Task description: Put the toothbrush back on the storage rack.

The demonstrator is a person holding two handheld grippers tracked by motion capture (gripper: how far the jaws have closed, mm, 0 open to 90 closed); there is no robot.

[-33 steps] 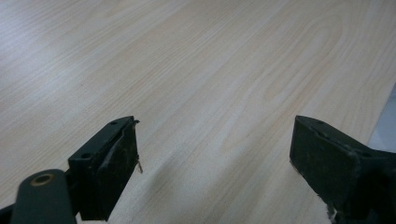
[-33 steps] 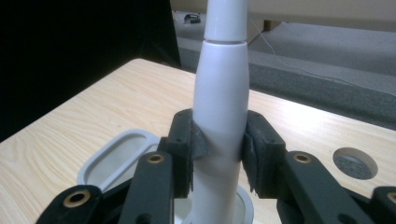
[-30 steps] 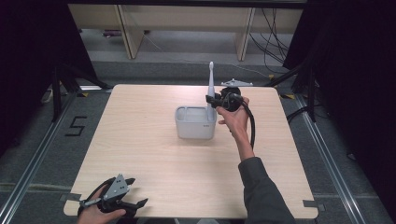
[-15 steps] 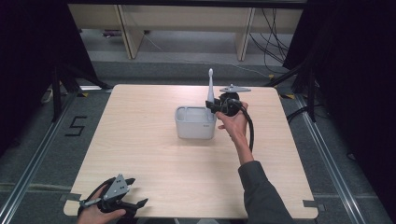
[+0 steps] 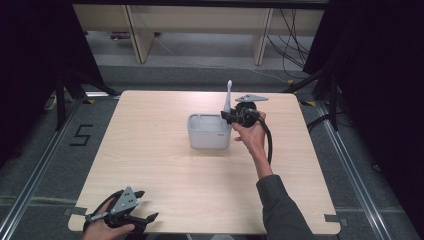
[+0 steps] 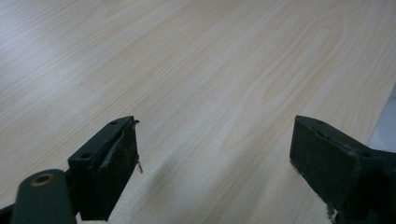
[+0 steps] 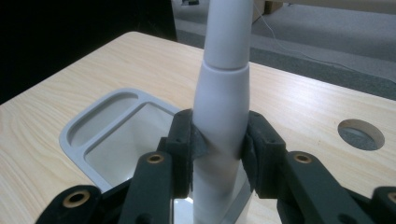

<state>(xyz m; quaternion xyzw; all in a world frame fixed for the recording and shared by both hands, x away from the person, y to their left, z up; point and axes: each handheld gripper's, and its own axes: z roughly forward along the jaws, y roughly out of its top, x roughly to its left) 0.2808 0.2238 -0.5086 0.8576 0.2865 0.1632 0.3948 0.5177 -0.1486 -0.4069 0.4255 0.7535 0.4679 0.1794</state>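
**A:** So what's the right gripper [image 7: 219, 154] doing here? Looks like it's pinching that white electric toothbrush [image 7: 223, 112] around the thick part of the handle, pads pressing on both sides.

**B:** Yep, and it's holding it upright at the right end of the grey holder [image 5: 200, 135], which is sitting around the middle of the table [image 5: 150, 165]. The lower end is going down by the holder's rim.

**A:** And the left gripper [image 5: 131, 212]?

**B:** It's hanging out at the near left corner, jaws spread wide, nothing between them.

White toothbrush [image 7: 219, 121], grey holder [image 5: 209, 131], black gripper [image 5: 231, 117], pale woodgrain table [image 5: 150, 165]
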